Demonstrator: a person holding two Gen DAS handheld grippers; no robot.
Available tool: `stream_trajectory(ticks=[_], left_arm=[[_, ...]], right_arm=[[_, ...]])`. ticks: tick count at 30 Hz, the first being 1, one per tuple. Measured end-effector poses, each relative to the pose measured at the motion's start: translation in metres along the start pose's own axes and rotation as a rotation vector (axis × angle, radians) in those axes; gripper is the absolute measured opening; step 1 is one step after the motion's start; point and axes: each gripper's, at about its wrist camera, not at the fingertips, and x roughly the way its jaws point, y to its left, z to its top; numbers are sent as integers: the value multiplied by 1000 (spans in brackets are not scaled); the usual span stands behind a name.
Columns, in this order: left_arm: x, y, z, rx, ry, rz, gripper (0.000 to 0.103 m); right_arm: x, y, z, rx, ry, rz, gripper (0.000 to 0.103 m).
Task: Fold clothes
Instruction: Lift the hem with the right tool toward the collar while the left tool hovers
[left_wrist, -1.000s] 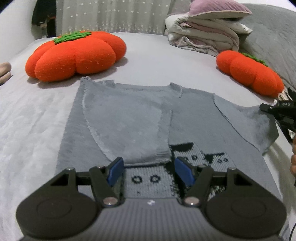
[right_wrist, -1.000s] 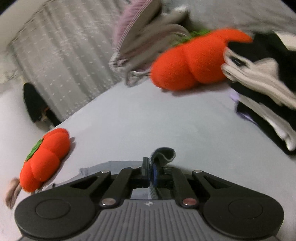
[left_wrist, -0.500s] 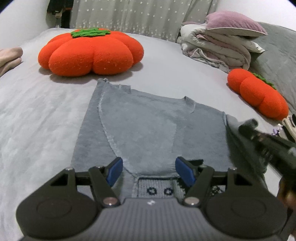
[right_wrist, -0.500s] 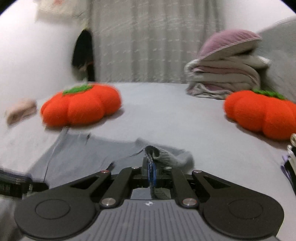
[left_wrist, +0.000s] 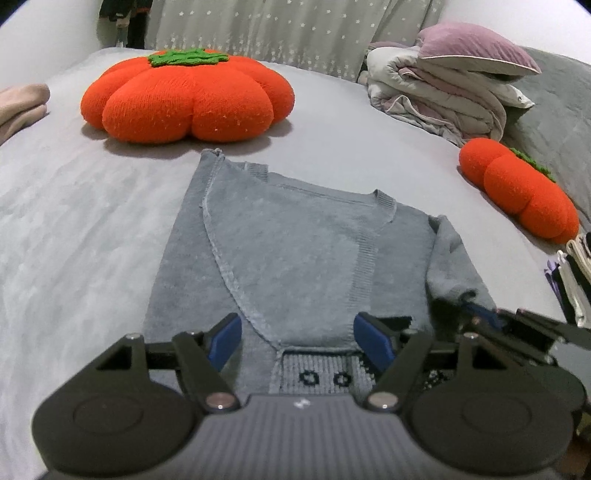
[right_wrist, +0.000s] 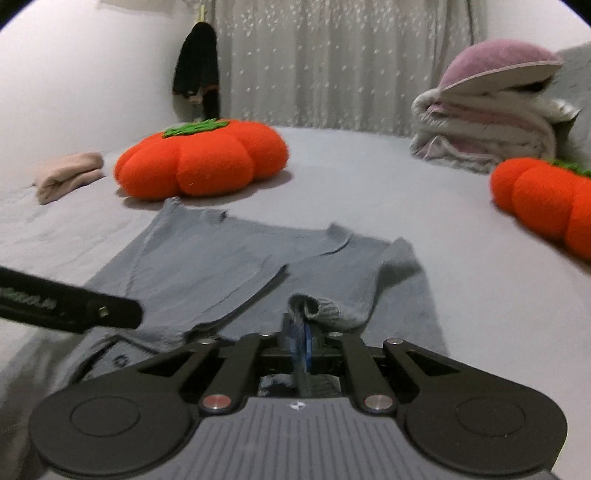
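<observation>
1. Swinging inward since a second ago, the right gripper (right_wrist: 301, 341) is laying the grey knitted sweater's (left_wrist: 295, 258) right sleeve cuff (right_wrist: 319, 308) over its body, jaws easing yet pinching it.
2. Ahead of the left gripper (left_wrist: 295, 338), jaws widening and empty, the sweater is lying flat on the grey bed (left_wrist: 74, 221).
3. Beyond it, two orange pumpkin cushions (left_wrist: 188, 99) are sitting.

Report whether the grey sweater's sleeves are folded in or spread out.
Folded in: both sleeves of the grey sweater lie across its body; the right claw pinches one cuff.
</observation>
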Motion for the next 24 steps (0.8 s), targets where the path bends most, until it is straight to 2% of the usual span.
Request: stream_trajectory(ticks=[2,6,15,19,21,24], left_arm=[[-3,1,1,-7,-6,-10,70],[-7,-1,3,-15,-12,-38,70],[7,-41,16,-20,28,-175,69],[28,-69,9,30,34,-157,68],[38,-79,5,60,37,-143,68],[50,-92,1,95,38,-117,66]], right_arm=[[-7,-1,3,1,10,50,18],[-25,-15,11,24,59,138,18],[-60,-62,-1,-72,93,113,20],[-60,-65,-7,-117,108,116,21],[-59,-55,-11,-199,121,127,22],[-57,-39,-21,-345,137,149,32]])
